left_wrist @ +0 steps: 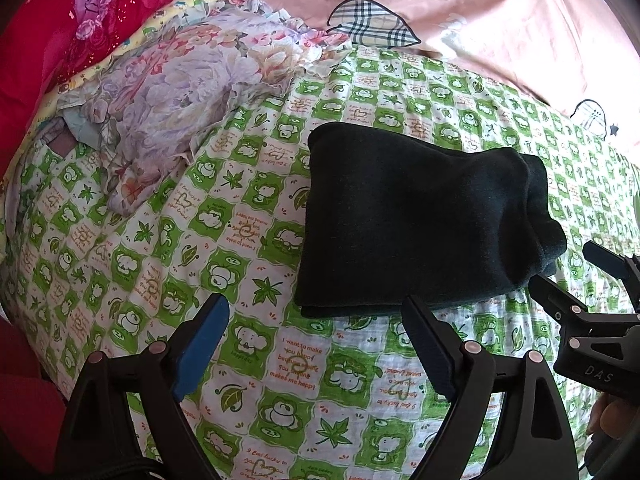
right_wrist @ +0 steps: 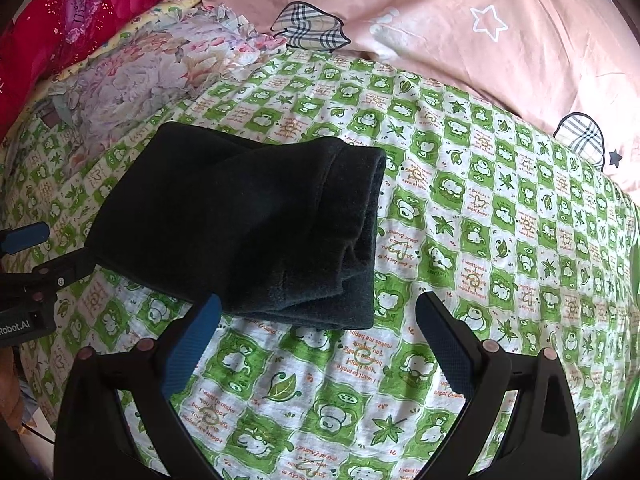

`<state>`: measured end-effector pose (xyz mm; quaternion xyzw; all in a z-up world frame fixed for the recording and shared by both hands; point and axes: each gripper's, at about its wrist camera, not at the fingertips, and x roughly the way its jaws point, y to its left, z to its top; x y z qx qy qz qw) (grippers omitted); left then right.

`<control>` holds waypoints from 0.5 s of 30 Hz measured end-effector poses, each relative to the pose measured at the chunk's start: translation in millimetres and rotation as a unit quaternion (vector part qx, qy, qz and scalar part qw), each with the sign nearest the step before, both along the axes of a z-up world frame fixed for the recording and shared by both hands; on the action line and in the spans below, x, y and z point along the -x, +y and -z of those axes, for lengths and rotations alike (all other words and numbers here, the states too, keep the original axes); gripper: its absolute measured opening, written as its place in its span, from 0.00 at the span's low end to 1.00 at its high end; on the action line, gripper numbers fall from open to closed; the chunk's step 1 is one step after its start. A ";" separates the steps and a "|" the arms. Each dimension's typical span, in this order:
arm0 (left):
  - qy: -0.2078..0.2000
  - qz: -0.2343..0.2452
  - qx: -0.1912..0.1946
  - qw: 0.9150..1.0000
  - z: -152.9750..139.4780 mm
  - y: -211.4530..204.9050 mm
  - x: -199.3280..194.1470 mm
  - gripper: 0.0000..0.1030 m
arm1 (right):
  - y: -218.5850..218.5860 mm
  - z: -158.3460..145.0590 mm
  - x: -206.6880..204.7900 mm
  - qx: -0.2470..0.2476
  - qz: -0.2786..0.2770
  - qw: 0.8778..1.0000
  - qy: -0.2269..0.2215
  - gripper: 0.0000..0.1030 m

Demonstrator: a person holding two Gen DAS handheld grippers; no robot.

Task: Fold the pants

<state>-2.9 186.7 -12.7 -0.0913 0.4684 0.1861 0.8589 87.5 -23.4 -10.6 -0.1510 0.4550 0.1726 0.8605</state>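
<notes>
The dark pants [left_wrist: 420,216] lie folded into a thick rectangular bundle on the green-and-white patterned sheet [left_wrist: 256,360]; the right wrist view shows the same pants [right_wrist: 248,220] with stacked layers at their right end. My left gripper [left_wrist: 316,316] is open just in front of the bundle's near edge, nothing between its blue-padded fingers. My right gripper [right_wrist: 320,312] is also open, its left finger [right_wrist: 196,344] close to the bundle's near edge. Each gripper appears at the edge of the other's view: the right gripper [left_wrist: 592,280] and the left gripper [right_wrist: 28,256].
A crumpled floral cloth [left_wrist: 172,108] lies beyond the pants to the left. A red flowered blanket [left_wrist: 72,16] is heaped at the far left. A pink quilt [right_wrist: 480,40] with plaid patches covers the far side of the bed. Part of a hand [left_wrist: 608,416] holds the right gripper.
</notes>
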 end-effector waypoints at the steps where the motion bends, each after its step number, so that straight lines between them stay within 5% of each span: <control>1: 0.000 0.000 0.000 1.000 -0.1 -0.1 -0.3 0.86 | 0.1 0.0 0.1 0.000 0.000 1.000 0.000 0.95; 15: -0.008 0.006 -0.008 1.000 -1.9 -1.2 -4.2 0.87 | -5.1 -2.9 -0.1 -0.019 0.008 1.000 0.003 0.95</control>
